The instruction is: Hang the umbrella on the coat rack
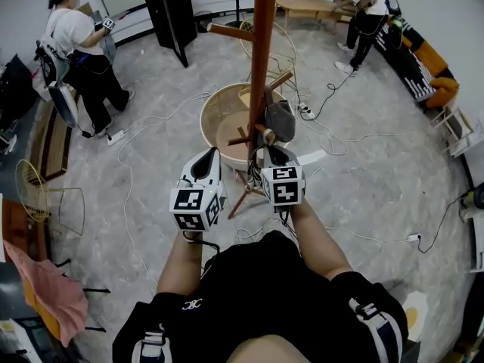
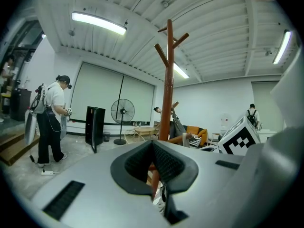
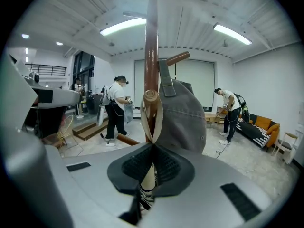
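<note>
The coat rack (image 1: 262,51) is a brown wooden pole with angled pegs, standing right in front of me. A grey cap (image 3: 185,118) hangs on one peg. My right gripper (image 3: 152,146) is shut on the umbrella's beige strap loop (image 3: 158,122), which runs up around the round end of a peg (image 3: 152,97). The umbrella's beige handle (image 3: 149,175) and patterned fabric hang below the jaws, mostly hidden. In the head view the right gripper (image 1: 271,151) is up against the rack, under the cap (image 1: 280,121). My left gripper (image 1: 208,157) is shut and holds nothing, left of the pole (image 2: 166,80).
A round wooden tub (image 1: 219,112) stands behind the rack's base. Cables trail over the floor (image 1: 151,150). One person (image 1: 79,44) stands at far left, another (image 1: 367,10) at far right by a table. A black panel (image 1: 168,10) and a wire chair (image 1: 38,191) stand further off.
</note>
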Motion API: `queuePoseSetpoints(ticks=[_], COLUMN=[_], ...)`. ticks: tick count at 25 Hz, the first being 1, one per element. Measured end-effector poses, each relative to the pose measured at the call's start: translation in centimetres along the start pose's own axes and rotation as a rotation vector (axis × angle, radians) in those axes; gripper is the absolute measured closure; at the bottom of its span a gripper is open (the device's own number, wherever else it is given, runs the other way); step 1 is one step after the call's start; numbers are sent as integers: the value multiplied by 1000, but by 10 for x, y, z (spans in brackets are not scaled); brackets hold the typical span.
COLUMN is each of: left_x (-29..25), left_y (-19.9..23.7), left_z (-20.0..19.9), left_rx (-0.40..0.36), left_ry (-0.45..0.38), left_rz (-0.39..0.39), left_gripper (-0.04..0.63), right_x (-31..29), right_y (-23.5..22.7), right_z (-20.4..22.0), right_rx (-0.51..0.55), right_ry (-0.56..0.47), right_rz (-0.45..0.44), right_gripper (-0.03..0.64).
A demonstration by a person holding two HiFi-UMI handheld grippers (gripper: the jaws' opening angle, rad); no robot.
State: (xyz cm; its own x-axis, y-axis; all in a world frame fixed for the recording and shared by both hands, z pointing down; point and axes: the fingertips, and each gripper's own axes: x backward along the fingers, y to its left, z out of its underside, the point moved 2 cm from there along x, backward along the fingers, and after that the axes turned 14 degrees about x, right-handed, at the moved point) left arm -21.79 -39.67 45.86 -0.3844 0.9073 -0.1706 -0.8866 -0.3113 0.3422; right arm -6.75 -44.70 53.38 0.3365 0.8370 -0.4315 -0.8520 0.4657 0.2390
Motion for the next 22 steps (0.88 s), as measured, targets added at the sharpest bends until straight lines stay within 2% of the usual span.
queuePoseSetpoints(ticks=[5, 22], left_x=[3, 7], left_y=[5, -5], left_z=[-3, 1], left_rx=[1, -16], left_ry=[-5, -6], left_rz=[-24, -42], left_gripper=[580, 580], right_x=[-9, -21], right_y=[5, 5], right_z=[4, 11], right_rx=[2, 16], right_ry=[13, -46], right_rz=[-18, -28], right_gripper=[597, 594])
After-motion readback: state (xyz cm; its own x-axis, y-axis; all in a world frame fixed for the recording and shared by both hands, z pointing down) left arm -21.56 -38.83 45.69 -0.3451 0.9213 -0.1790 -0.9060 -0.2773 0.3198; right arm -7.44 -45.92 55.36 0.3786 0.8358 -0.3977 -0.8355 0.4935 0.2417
